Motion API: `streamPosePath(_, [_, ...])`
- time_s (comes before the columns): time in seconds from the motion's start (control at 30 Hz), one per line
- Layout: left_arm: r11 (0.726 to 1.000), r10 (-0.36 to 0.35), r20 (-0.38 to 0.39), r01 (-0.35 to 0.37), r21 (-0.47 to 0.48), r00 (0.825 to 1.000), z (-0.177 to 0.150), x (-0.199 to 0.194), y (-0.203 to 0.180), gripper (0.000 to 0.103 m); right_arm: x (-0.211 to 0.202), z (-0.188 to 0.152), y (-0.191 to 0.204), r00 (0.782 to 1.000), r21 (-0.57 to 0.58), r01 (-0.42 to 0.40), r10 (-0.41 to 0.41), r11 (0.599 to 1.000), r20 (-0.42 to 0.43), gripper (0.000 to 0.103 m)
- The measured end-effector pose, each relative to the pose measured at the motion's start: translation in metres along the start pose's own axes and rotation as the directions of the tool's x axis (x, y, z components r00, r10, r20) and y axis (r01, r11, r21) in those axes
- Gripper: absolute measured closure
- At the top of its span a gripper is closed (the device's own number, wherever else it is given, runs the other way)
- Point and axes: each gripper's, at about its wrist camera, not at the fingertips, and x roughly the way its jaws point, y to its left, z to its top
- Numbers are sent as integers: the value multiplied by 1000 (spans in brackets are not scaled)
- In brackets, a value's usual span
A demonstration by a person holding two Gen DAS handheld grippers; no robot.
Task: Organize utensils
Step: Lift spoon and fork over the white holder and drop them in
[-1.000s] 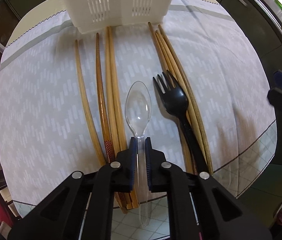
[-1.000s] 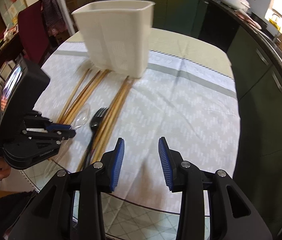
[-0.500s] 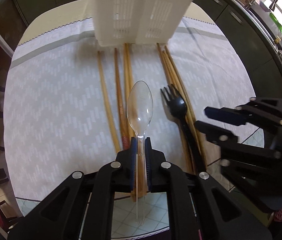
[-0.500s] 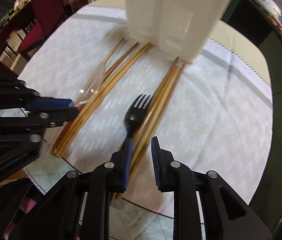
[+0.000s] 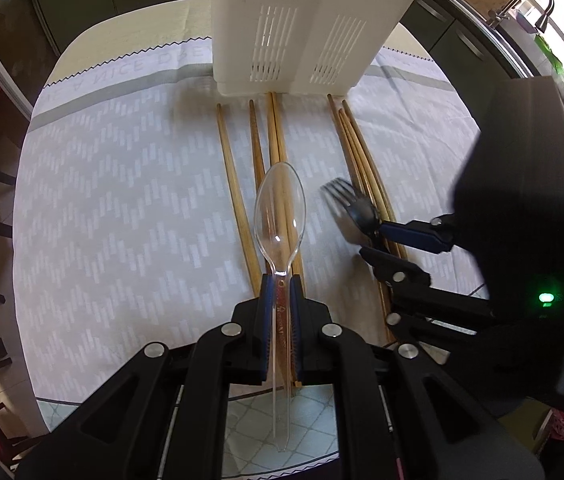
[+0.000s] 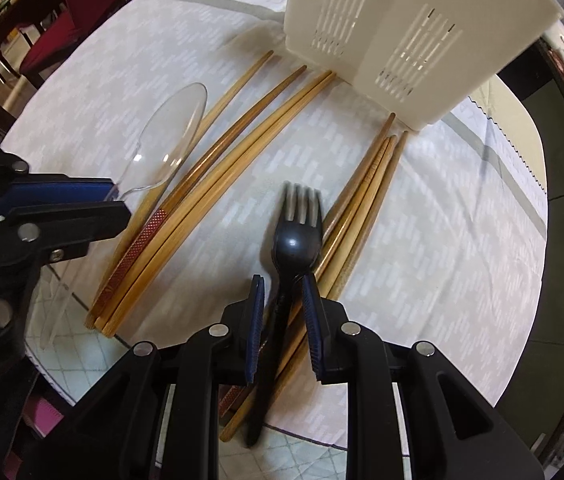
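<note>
My left gripper [image 5: 280, 280] is shut on the handle of a clear plastic spoon [image 5: 280, 208] and holds it above the tablecloth; the spoon also shows in the right wrist view [image 6: 170, 148]. My right gripper [image 6: 282, 280] has its jaws around the neck of a black plastic fork [image 6: 295, 240], with a small gap at each pad. The fork [image 5: 355, 204] is motion-blurred in the left wrist view. A white slotted utensil caddy [image 5: 305, 24] stands at the far side of the cloth, also in the right wrist view [image 6: 397, 32].
Two bundles of wooden chopsticks lie on the grey patterned tablecloth [image 5: 122, 200]: one under the spoon [image 5: 278, 152], one beside the fork [image 6: 365, 200]. The table edge is near, with tiled floor below. Dark cabinets stand behind.
My right gripper came in from the right and down over the fork, its jaws narrowing around the fork's neck. My left gripper lifted the spoon and moved toward the caddy.
</note>
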Motion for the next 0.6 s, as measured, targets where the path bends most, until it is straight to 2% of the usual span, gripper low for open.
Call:
streamPosePath(0.07, [1000, 2, 0, -2, 0, 1000, -2, -2, 2, 95, 1, 4, 5, 1000, -4, 15, -15, 1000, 3, 93])
streamPosePath(0.17, [1000, 3, 5, -3, 1, 1000, -4, -5, 4, 95, -3, 6, 9, 999, 6, 7, -7, 1000, 35, 93])
streamPosePath(0.37, [1000, 3, 30, -3, -6, 1000, -2, -14, 9, 94, -32, 2, 2, 987, 50, -79, 71, 996, 145, 93])
streamPosePath(0.5, [1000, 4, 90, -4, -2, 996, 2, -35, 9, 94, -58, -10, -12, 958, 91, -155, 127, 984, 257, 93])
streamPosePath(0.6, [1000, -19, 152, 19, 7, 988, 8, -60, 5, 94, -85, -23, -30, 927, 108, -205, 158, 973, 340, 93])
